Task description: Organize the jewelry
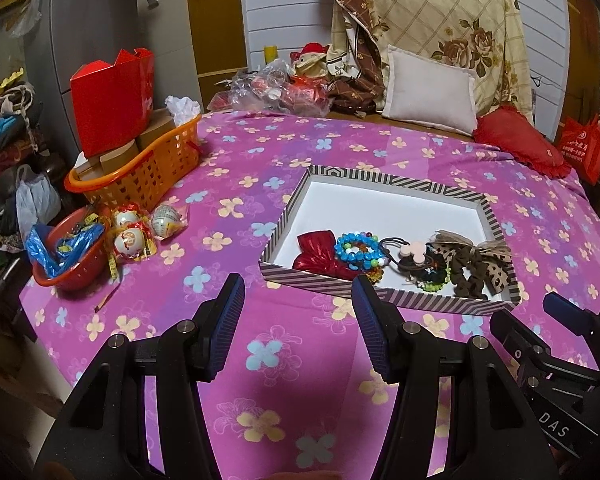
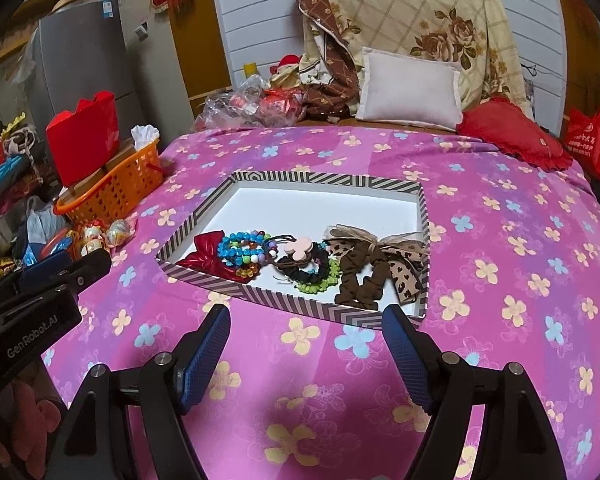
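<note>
A striped shallow box [image 1: 384, 292] [image 2: 284, 301] with a white floor lies on the pink flowered cloth. Along its near side lie a red bow [image 1: 316, 254] [image 2: 206, 256], blue bead bracelets [image 1: 356, 249] [image 2: 240, 248], a dark hair tie with a pink flower [image 1: 414, 256] [image 2: 298, 255], a green bracelet [image 2: 332, 270] and a brown leopard bow scrunchie [image 1: 478, 266] [image 2: 376, 270]. My left gripper [image 1: 300, 300] is open and empty, just short of the box's near wall. My right gripper [image 2: 306, 324] is open and empty, also in front of the box.
An orange basket [image 1: 140, 172] [image 2: 116, 188] with a red box [image 1: 112, 100] stands at the left. A red bowl [image 1: 68, 256] and wrapped ornaments [image 1: 132, 232] lie near it. Pillows [image 1: 428, 92] and a red cushion [image 1: 516, 140] are behind. The right gripper's body [image 1: 572, 360] shows at the left view's right edge.
</note>
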Demonstrator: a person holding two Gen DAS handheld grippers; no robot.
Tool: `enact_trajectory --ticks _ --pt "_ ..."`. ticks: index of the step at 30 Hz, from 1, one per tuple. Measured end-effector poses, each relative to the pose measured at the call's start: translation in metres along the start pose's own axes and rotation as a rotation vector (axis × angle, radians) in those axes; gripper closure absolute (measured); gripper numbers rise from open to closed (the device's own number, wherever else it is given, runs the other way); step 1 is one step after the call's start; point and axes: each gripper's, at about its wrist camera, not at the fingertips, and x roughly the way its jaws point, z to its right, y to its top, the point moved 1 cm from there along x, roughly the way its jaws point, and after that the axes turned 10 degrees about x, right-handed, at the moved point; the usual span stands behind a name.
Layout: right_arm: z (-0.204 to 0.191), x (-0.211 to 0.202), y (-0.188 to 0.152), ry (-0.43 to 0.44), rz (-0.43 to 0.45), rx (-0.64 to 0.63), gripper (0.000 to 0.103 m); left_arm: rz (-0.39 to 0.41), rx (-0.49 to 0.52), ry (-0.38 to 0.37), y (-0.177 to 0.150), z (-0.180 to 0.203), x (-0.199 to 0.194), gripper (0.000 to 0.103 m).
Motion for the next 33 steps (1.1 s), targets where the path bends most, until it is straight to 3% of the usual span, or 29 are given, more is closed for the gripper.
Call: enact_trajectory --ticks 33 --pt "-0.001 0.024 0.005 0.006 -0.046 0.005 0.027 -0.025 0.002 -0.006 0.000 -0.003 0.018 0.048"
